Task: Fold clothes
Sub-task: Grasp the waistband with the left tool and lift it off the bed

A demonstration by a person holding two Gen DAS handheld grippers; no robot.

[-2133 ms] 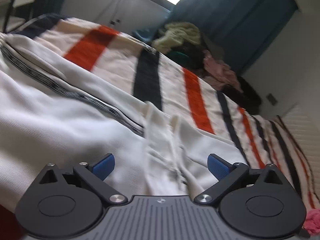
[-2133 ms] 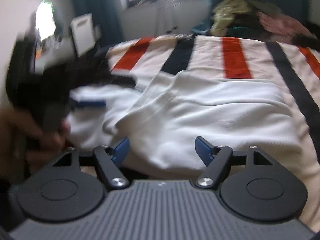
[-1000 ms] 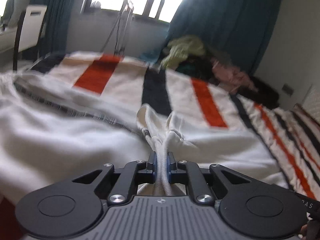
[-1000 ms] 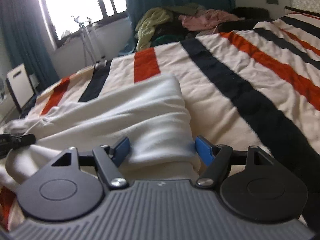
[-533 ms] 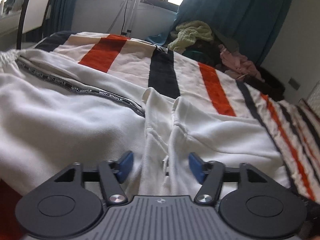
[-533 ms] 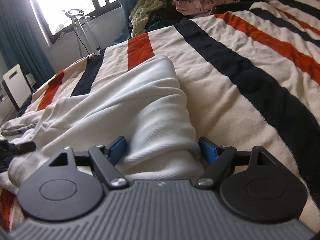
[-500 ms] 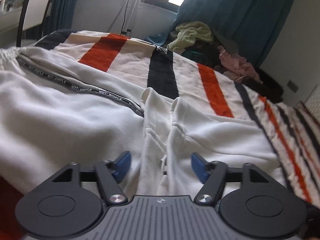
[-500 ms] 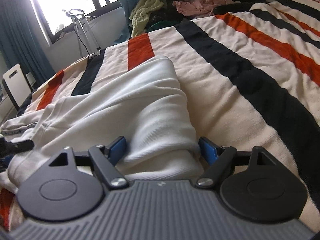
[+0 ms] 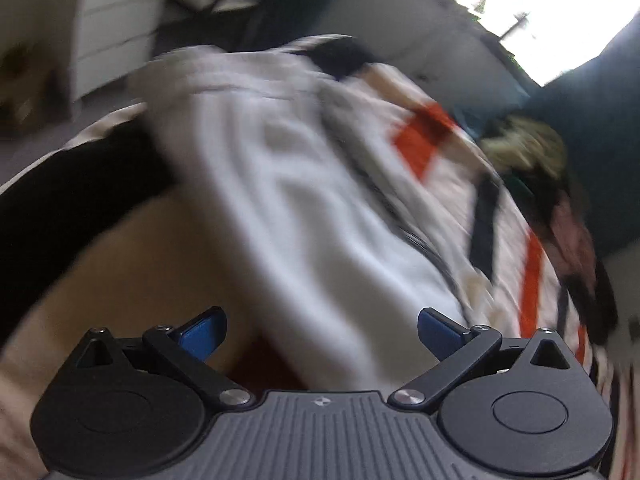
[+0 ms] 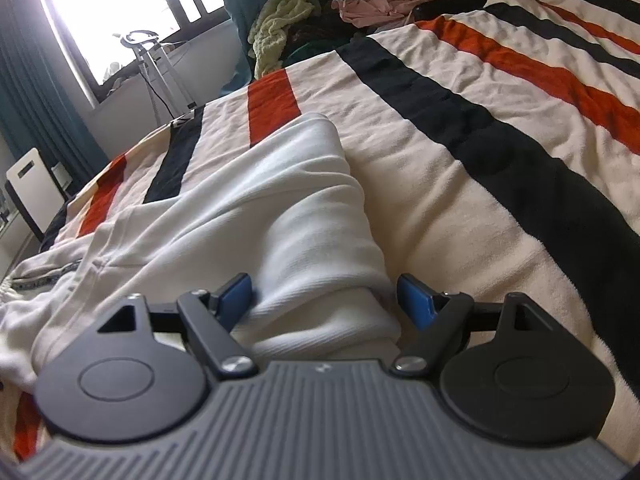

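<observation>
A: Right wrist view. Striped blanket (image 10: 460, 184) in cream, black and orange, spread across a bed. White trousers (image 10: 280, 220) laid on it, one folded leg end lying between the blue pads (image 10: 416, 300) of the right gripper (image 10: 324, 296). Jaws wide apart, left pad against the cloth, right pad just clear; nothing gripped.

B: Room behind?

A: Bright window (image 10: 120, 8), teal curtains (image 10: 36, 112), metal stand (image 10: 156, 64) below the sill. Heap of clothes (image 10: 320, 4) at the far bed edge, yellow-green and pink pieces on top.

B: Left wrist view?

A: Heavily blurred and tilted. Left gripper (image 9: 322, 332) spread to full width, jaws just opened, empty; white trousers (image 9: 312, 208) below and ahead, dark side tape (image 9: 400, 216) barely traceable. Same blanket (image 9: 532, 264) to the right, white drawers (image 9: 116, 24) at upper left.

B: Hidden or unclear?

A: Waistband cut off at the left edge of the right wrist view. Lettering on the tape unreadable. Contact between left pads and cloth not determinable.
</observation>
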